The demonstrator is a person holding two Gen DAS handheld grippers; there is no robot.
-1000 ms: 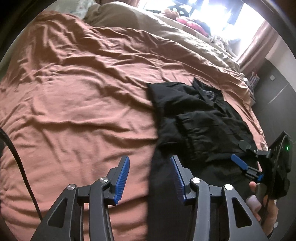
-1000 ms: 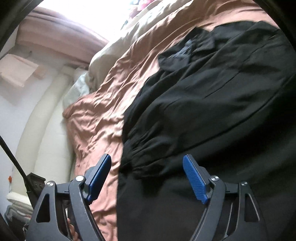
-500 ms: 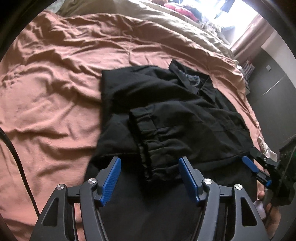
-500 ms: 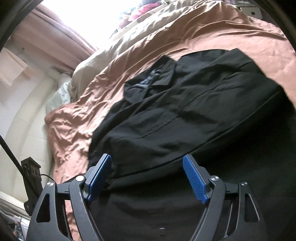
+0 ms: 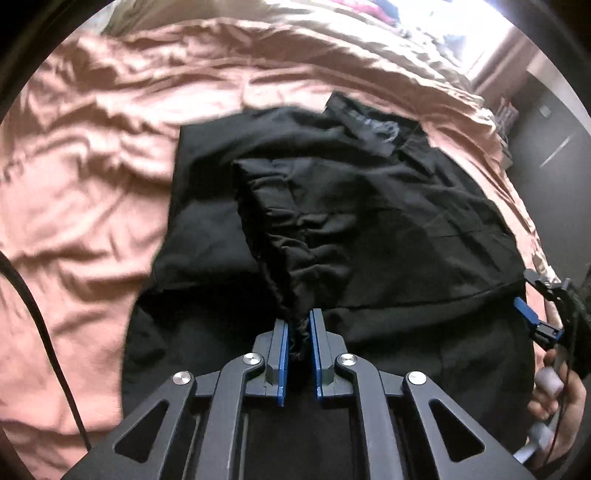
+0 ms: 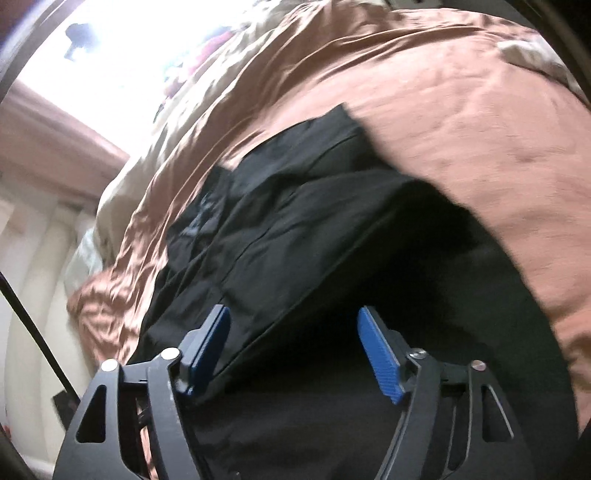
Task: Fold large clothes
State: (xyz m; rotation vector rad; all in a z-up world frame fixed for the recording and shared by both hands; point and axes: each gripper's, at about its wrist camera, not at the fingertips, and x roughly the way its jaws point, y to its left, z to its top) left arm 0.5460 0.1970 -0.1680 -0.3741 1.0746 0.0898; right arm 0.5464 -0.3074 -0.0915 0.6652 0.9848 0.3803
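Black long-sleeved jacket of thin woven cloth [image 5: 388,221], spread flat on the rust-pink quilted bed cover [image 5: 92,192], collar [image 5: 373,125] toward one o'clock in the left wrist view and hem toward six. Long axis from six to one o'clock, running away from both cameras. Folded sleeve with gathered elastic cuff [image 5: 295,254] laid across the chest, its cuff end reaching down to six o'clock.

Left gripper [image 5: 298,325] closing, blue pads already nipped onto the bottom tip of that cuff, cloth bunched between them and lifted slightly off the body panel. Right gripper [image 6: 293,350] closing too, jaws yet wide apart, black cloth beneath and a folded edge running between the pads but neither pad pressing on it; seen from the left wrist view at four o'clock [image 5: 532,321], at the jacket's near right edge, held by a hand [image 5: 557,410].

Decisive relation, by judgement: left gripper nearer the sleeve and already on it, so any carry of the cuff up toward the collar falls to that side, with the right gripper placed to pin or take the side hem.

Outward: cream blanket [image 5: 229,14] beyond the cover at twelve o'clock, bright window [image 5: 476,40] at one, pale padded headboard [image 6: 33,295] at nine in the right wrist view, black cable [image 5: 44,325] at eight.
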